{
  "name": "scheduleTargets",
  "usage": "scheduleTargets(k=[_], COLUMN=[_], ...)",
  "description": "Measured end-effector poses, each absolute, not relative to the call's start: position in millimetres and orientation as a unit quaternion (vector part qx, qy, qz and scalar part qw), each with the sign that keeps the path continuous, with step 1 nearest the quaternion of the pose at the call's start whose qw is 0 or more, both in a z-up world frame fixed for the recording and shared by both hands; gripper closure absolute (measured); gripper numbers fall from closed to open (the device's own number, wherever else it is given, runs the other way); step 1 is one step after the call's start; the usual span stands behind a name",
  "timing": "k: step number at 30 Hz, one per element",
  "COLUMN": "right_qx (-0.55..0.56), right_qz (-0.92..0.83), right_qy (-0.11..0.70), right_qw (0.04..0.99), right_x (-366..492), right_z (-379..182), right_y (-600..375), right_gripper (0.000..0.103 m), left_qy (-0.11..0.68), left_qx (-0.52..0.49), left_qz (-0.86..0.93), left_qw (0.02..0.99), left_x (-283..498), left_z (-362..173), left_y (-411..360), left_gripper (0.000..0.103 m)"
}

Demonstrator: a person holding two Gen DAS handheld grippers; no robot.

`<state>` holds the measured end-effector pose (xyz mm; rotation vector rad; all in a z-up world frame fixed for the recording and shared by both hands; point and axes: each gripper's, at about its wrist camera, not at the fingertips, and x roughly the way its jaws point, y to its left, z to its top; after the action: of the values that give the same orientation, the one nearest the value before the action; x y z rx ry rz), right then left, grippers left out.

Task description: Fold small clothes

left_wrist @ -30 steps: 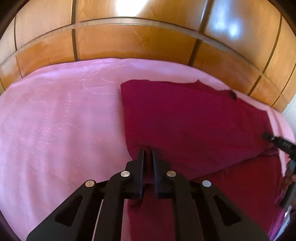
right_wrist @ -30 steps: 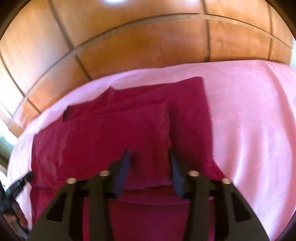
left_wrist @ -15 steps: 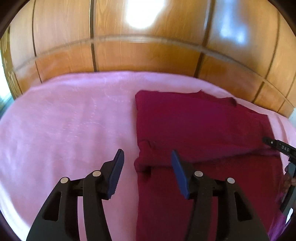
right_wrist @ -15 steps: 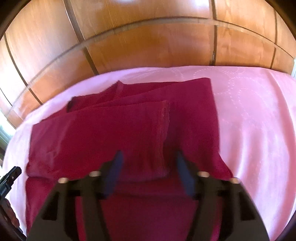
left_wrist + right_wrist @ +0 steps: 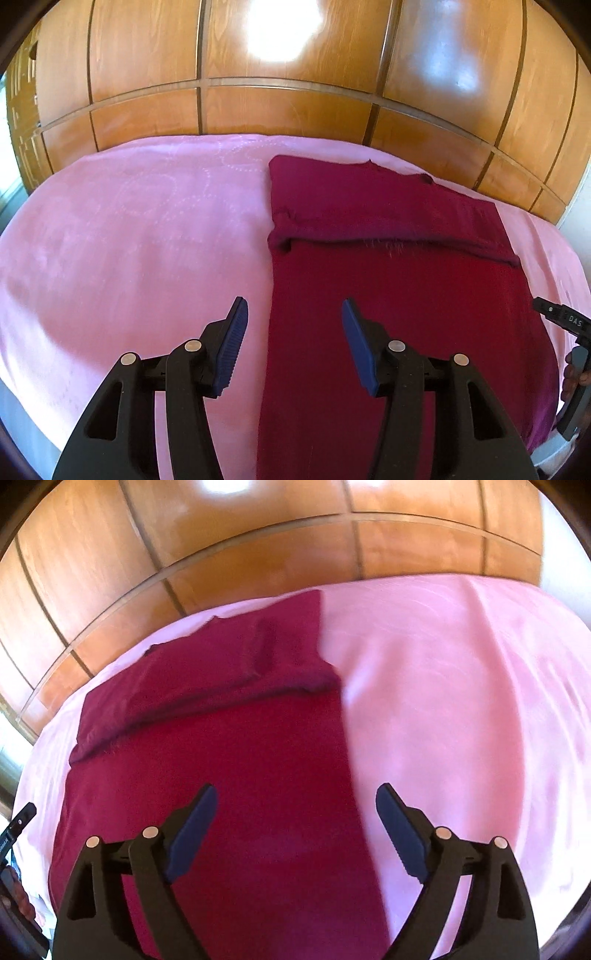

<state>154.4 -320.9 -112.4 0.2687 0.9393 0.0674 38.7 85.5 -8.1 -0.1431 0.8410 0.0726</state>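
A dark red garment point(image 5: 388, 295) lies flat on a pink bedcover point(image 5: 140, 236), with its far portion folded back toward the near side, so that a doubled band with a rolled fold edge runs across its width. Behind the bed stands a wooden panelled wall point(image 5: 288, 110) showing bright light reflections. The left gripper point(image 5: 291, 314) hovers above the garment's left edge: its fingers are spread, one blue pad point(image 5: 232, 347) over the bedcover and the other over the red fabric, with nothing pinched between them. Its jaws have just been opening and now stand apart. The right gripper point(image 5: 295, 801) hovers above the garment's right edge, its fingers spread wider; the left pad point(image 5: 192, 830) sits over the fabric and the right pad over the bedcover. Its jaws have also just been opening, and no cloth is caught between them. In the left wrist view, part of the right gripper's body and the person's hand point(image 5: 576, 373) appear at the right border. The right wrist view is slightly motion-blurred.
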Motion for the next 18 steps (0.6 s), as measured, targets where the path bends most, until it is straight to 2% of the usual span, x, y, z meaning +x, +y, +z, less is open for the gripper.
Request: scheduleTargets(k=[18], right_qx=[0.138], right_qz=[0.066], right_qy=[0.488], right_qw=[0.86], right_x=[72.3], right_z=[-129.6], right_y=[-336.6], right_gripper=[0.014], left_qy=[0.447], left_qx=[-0.081], left_qz=[0.049], left_qw=[0.889], left_x=[-24.4], left_z=[-51.1], left_y=[98.2], left_gripper=[0.051])
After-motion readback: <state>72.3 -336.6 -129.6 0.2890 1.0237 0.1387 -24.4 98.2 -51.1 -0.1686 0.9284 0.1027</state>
